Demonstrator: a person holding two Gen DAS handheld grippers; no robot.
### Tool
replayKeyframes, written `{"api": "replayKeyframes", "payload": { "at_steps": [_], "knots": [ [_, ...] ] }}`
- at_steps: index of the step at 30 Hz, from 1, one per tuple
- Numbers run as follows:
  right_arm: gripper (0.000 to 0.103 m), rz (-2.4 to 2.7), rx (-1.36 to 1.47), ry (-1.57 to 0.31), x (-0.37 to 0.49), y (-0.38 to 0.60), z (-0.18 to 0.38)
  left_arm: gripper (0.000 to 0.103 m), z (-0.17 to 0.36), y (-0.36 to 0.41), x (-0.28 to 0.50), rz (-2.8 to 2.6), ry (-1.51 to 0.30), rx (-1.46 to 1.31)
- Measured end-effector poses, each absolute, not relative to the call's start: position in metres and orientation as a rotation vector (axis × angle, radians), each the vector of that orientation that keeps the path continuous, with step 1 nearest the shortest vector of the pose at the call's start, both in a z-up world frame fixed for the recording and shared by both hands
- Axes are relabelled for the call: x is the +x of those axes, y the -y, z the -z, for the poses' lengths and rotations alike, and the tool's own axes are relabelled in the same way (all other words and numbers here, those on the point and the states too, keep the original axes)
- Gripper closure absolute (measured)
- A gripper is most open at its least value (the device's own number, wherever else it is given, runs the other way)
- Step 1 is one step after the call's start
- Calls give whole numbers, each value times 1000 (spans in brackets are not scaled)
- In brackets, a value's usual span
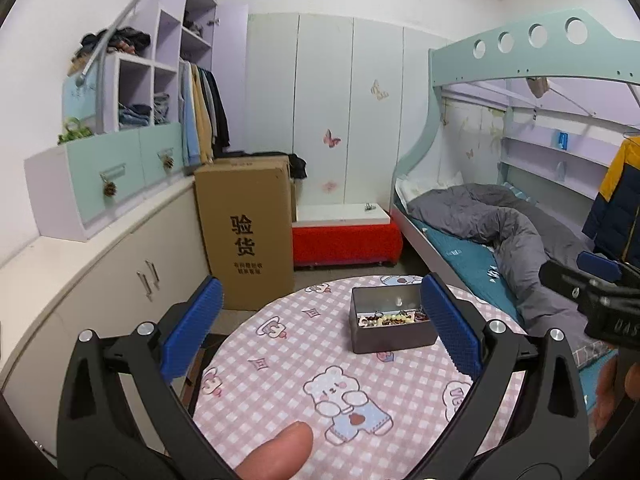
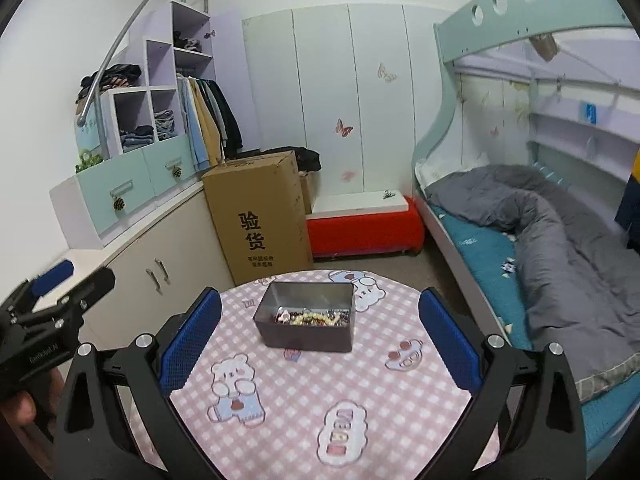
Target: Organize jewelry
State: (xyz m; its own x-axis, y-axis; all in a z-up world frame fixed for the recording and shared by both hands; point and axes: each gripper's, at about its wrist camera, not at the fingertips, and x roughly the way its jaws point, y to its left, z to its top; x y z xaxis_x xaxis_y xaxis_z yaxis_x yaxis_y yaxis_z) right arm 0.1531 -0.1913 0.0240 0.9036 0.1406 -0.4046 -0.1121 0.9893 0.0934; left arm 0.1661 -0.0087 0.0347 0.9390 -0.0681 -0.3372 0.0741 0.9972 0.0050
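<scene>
A dark metal tin [image 1: 394,336] stands on the round table with the pink checked cloth [image 1: 280,360]. It holds a heap of bead jewelry [image 1: 394,317]. The tin [image 2: 306,334] and its beads [image 2: 312,317] also show in the right wrist view, at the table's far middle. My left gripper [image 1: 320,332] is open and empty, held above the table short of the tin. My right gripper [image 2: 320,332] is open and empty, also short of the tin. Each gripper shows at the edge of the other's view: the right one [image 1: 592,280], the left one [image 2: 60,280].
A tall cardboard box [image 1: 246,232] stands on the floor behind the table. A red bench with a white top [image 1: 344,236] is beside it. A bunk bed with a grey quilt [image 1: 500,224] runs along the right. Low cabinets [image 1: 120,280] line the left wall.
</scene>
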Motion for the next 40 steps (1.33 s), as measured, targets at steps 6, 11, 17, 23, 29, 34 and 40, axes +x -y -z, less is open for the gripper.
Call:
{"api": "replayKeyframes", "payload": {
  "at_steps": [6, 11, 17, 23, 29, 34, 40],
  "knots": [
    [8, -84, 50, -379, 113, 183, -17, 6, -38, 8, 124, 67, -301, 34],
    [8, -43, 45, -360, 88, 179, -9, 6, -37, 4, 98, 76, -284, 20],
    [8, -28, 16, -340, 69, 171, -7, 6, -34, 1, 74, 55, -259, 14],
    [8, -30, 1, -316, 56, 164, -8, 6, -35, -2, 55, 34, -210, 14],
    [8, -46, -7, -320, 54, 159, -5, 6, -35, -1, 50, 62, -177, -9],
    [8, -50, -7, -327, 54, 158, -3, 6, -31, 1, 55, 78, -208, -11],
    [8, -50, -5, -329, 53, 158, -3, 6, -30, 0, 56, 39, -216, -5]
  ]
}}
